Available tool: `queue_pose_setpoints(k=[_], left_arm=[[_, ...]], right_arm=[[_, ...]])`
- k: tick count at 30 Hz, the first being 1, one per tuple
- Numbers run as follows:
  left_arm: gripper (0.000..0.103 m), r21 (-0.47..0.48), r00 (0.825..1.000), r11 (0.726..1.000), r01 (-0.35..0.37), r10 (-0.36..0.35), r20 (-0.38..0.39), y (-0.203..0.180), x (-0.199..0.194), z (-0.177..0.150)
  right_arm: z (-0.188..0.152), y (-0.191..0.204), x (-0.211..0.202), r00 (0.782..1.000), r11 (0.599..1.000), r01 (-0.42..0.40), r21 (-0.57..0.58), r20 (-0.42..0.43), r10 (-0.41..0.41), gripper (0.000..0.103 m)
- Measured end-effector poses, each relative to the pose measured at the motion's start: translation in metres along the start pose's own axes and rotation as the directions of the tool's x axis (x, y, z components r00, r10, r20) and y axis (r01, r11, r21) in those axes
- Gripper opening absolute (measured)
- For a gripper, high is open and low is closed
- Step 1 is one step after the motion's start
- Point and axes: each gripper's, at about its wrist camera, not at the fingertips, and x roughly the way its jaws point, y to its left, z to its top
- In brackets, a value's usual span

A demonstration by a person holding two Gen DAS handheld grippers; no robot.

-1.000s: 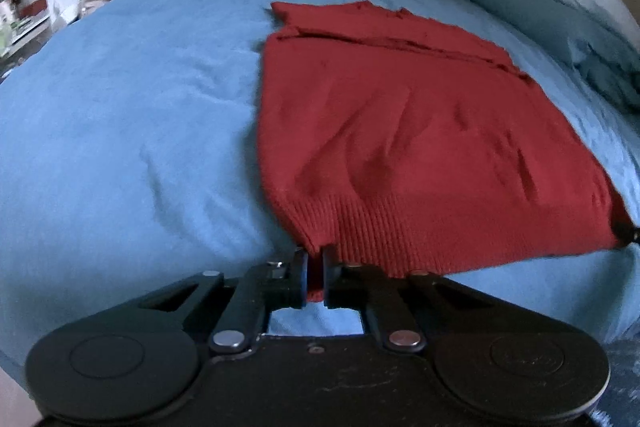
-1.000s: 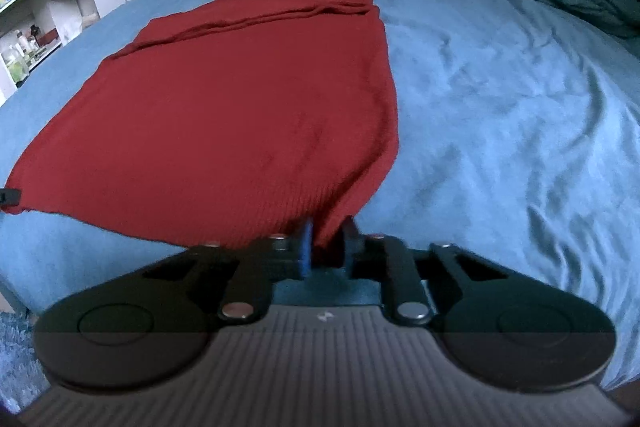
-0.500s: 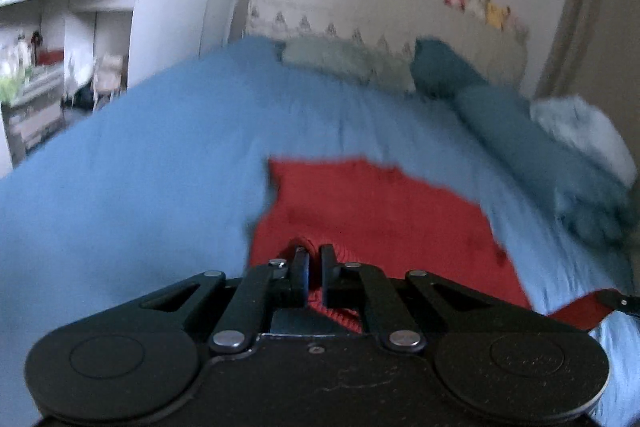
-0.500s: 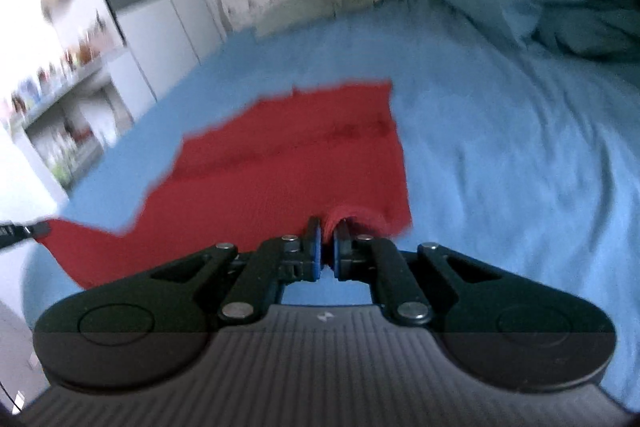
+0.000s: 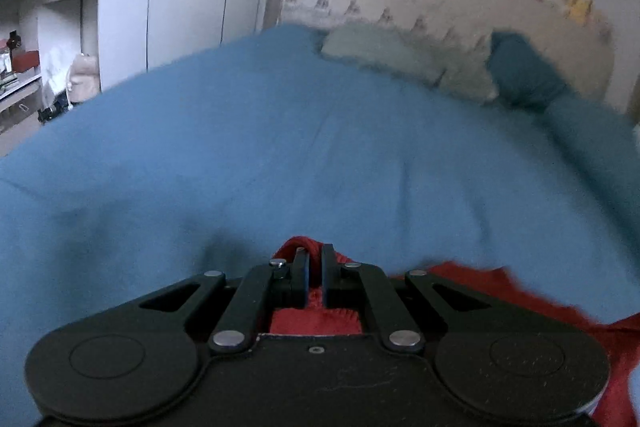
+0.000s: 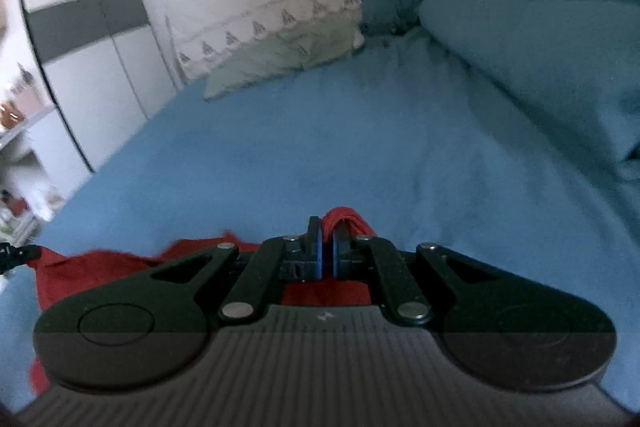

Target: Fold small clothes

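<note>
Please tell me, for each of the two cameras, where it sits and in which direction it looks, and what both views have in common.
Left wrist: sits on the left tongs, faces along the blue bed toward the pillows; its own fingers pinch the red sweater.
Right wrist: sits on the right tongs, same heading; its blue pads pinch red fabric, and the other tongs peek in at far left.
Shared: sweater, bed, pillows.

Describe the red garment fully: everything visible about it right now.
The red knit garment looks like soft ribbed wool. Only its lifted edge shows. The left hand-held gripper is shut on a bunched fold of it, and the right hand-held gripper is shut on another. The cloth hangs slack between them above the blue bedspread. The rest is hidden below both grippers.
</note>
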Motion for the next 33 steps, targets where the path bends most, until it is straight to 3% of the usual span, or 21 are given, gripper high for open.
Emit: queue_pose_setpoints(k=[5, 6, 7, 8, 9, 10, 11, 12, 14, 17, 21, 26, 29, 33], left_arm=[[0.006, 0.035, 1.0, 0.999, -0.015, 0.015, -0.026, -0.003, 0.038, -0.008], [0.011, 0.016, 0.999, 1.0, -0.019, 0.02, -0.036, 0.0, 0.04, -0.006], [0.029, -0.003, 0.999, 1.0, -0.015, 0.015, -0.03, 0.004, 0.039, -0.003], [0.044, -0.005, 0.999, 1.0, -0.028, 0.028, -0.019, 0.004, 0.035, 0.001], [0.071, 0.0, 0.998, 0.998, -0.061, 0.061, 0.001, 0.005, 0.027, 0.004], [0.077, 0.009, 0.996, 0.996, -0.085, 0.085, 0.022, 0.003, 0.017, 0.007], [0.077, 0.034, 0.995, 0.995, -0.091, 0.089, 0.051, 0.002, 0.002, 0.007], [0.08, 0.07, 0.995, 0.994, -0.08, 0.076, 0.063, 0.0, -0.011, 0.004], [0.1, 0.089, 0.998, 0.995, -0.042, 0.038, 0.044, -0.004, -0.037, -0.007], [0.103, 0.063, 0.995, 0.996, 0.057, -0.052, -0.08, -0.003, -0.049, -0.037], [0.1, 0.092, 0.969, 0.995, 0.03, -0.006, -0.247, 0.0, -0.034, -0.077], [0.101, 0.207, 0.965, 0.978, 0.023, 0.032, -0.26, -0.004, -0.032, -0.092], [0.1, 0.216, 0.965, 0.976, 0.038, 0.021, -0.262, -0.004, -0.041, -0.085], [0.102, 0.248, 0.976, 0.964, 0.095, -0.041, -0.212, -0.015, -0.082, -0.063]], right_arm=[[-0.014, -0.013, 0.064, 0.997, 0.999, 0.032, -0.038, -0.065, -0.034, 0.02], [-0.013, -0.014, 0.069, 0.997, 0.999, 0.027, -0.045, -0.078, -0.03, 0.021], [-0.013, -0.015, 0.07, 0.996, 0.999, 0.018, -0.039, -0.083, -0.021, 0.025], [-0.011, -0.017, 0.069, 0.997, 1.0, -0.001, -0.024, -0.081, -0.001, 0.038], [-0.01, -0.019, 0.064, 0.997, 1.0, -0.014, -0.009, -0.078, 0.013, 0.053], [-0.008, -0.021, 0.058, 0.998, 1.0, -0.008, 0.004, -0.066, 0.008, 0.089], [-0.009, -0.021, 0.045, 0.999, 1.0, 0.003, 0.019, -0.032, -0.002, 0.1], [-0.011, -0.02, 0.032, 1.0, 1.0, 0.002, 0.032, 0.0, -0.002, 0.103], [-0.016, -0.018, 0.01, 1.0, 0.997, -0.023, 0.068, -0.001, 0.024, 0.103], [-0.032, -0.008, -0.003, 0.996, 0.993, -0.052, 0.103, -0.062, 0.058, 0.103], [-0.059, -0.004, 0.007, 0.981, 0.991, -0.027, 0.131, -0.185, 0.051, 0.103], [-0.071, -0.032, 0.018, 0.973, 0.975, 0.056, 0.216, -0.23, -0.005, 0.103], [-0.061, -0.041, 0.013, 0.97, 0.973, 0.026, 0.23, -0.239, 0.03, 0.103], [-0.031, -0.038, -0.033, 0.984, 0.99, -0.008, 0.138, -0.175, 0.032, 0.103]])
